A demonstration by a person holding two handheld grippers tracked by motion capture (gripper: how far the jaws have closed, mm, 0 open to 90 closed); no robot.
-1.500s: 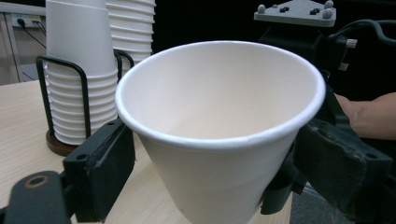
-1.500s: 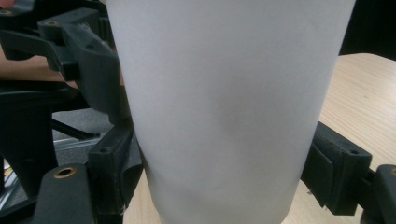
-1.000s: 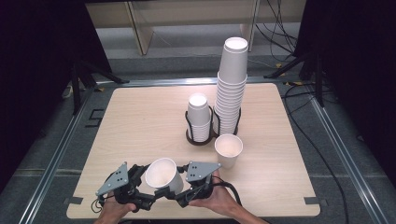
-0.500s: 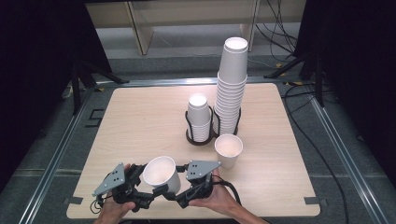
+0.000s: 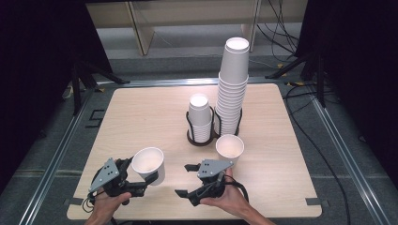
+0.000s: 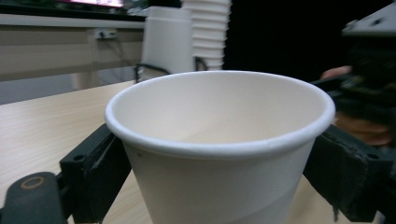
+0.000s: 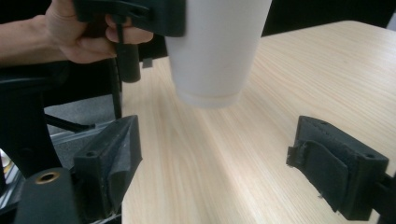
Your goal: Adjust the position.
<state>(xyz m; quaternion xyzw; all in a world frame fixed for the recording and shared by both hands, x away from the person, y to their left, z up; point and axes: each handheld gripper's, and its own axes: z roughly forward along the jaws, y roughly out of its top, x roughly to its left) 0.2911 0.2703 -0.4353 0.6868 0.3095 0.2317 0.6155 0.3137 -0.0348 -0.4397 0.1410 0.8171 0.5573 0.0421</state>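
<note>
A white paper cup (image 5: 149, 164) stands upright between the jaws of my left gripper (image 5: 148, 177), lifted just clear of the table near its front left. In the left gripper view both pads press the cup's (image 6: 219, 154) sides; the jaws of the left gripper (image 6: 219, 182) have just been closing on it. My right gripper (image 5: 184, 179) is beside it to the right, open with nothing between its fingers. In the right gripper view the held cup (image 7: 215, 51) hangs ahead of the open right gripper (image 7: 224, 163). A second cup (image 5: 230, 149) stands on the table.
A black wire holder (image 5: 206, 136) at the table's middle carries a short cup stack (image 5: 199, 115) and a tall stack (image 5: 232, 89). The wooden table (image 5: 141, 112) ends close in front of the hands. Dark stands and cables lie around the table.
The left gripper has carried the cup to the left, away from the right gripper, so a gap has opened between them. The right gripper has stayed where it was.
</note>
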